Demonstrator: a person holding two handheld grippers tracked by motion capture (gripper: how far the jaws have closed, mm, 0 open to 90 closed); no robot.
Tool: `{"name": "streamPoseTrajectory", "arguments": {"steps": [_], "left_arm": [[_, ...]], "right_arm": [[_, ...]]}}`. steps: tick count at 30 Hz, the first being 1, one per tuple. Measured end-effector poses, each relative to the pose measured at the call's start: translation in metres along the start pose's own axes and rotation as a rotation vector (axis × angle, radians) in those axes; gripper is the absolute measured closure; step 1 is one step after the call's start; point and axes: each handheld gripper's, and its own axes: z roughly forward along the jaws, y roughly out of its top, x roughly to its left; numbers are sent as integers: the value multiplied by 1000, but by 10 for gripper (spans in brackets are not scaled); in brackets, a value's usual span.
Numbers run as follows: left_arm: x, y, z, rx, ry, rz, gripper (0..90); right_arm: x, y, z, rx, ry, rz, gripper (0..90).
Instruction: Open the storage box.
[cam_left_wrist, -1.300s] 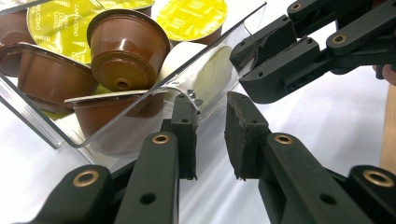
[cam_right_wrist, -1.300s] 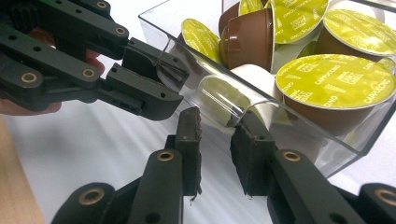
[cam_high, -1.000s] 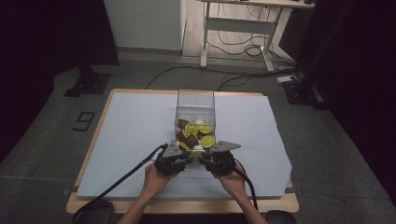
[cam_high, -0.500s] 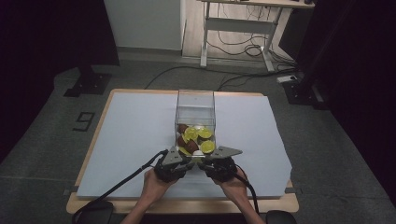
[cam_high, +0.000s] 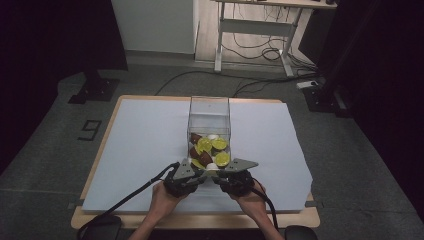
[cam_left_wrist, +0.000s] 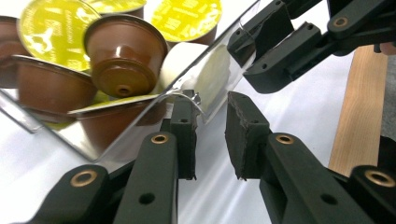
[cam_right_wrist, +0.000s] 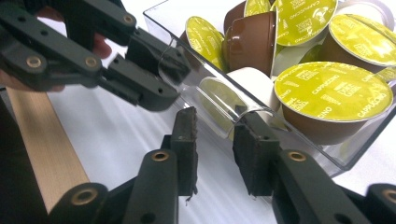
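Note:
A clear plastic box (cam_high: 209, 116) stands on the white sheet (cam_high: 140, 145), with yellow-lidded brown coffee capsules (cam_high: 210, 149) and a white one piled at its near end. My left gripper (cam_high: 198, 174) and right gripper (cam_high: 220, 175) meet at the box's near wall. In the left gripper view my left gripper (cam_left_wrist: 210, 135) is open, one jaw tip touching the notched lip of the clear wall (cam_left_wrist: 189, 97). In the right gripper view my right gripper (cam_right_wrist: 217, 149) is open, and the same lip (cam_right_wrist: 239, 117) sits by one jaw tip. Nothing is held.
The wooden table edge (cam_high: 200, 220) runs just behind my hands. The other gripper (cam_left_wrist: 250, 58) is close across the box corner in each gripper view. On the floor beyond are cables, a desk frame (cam_high: 255, 30) and black stands (cam_high: 95, 90).
Both hands and grippers have shifted slightly toward the table's near edge. The capsules lie a little nearer the box's near end.

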Motion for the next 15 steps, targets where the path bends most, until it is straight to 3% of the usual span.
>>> {"name": "streamPoseTrajectory", "arguments": {"steps": [15], "left_arm": [[10, -16, -17, 15, 16, -22, 684]], "right_arm": [[-8, -4, -13, 33, 1, 3, 581]]}}
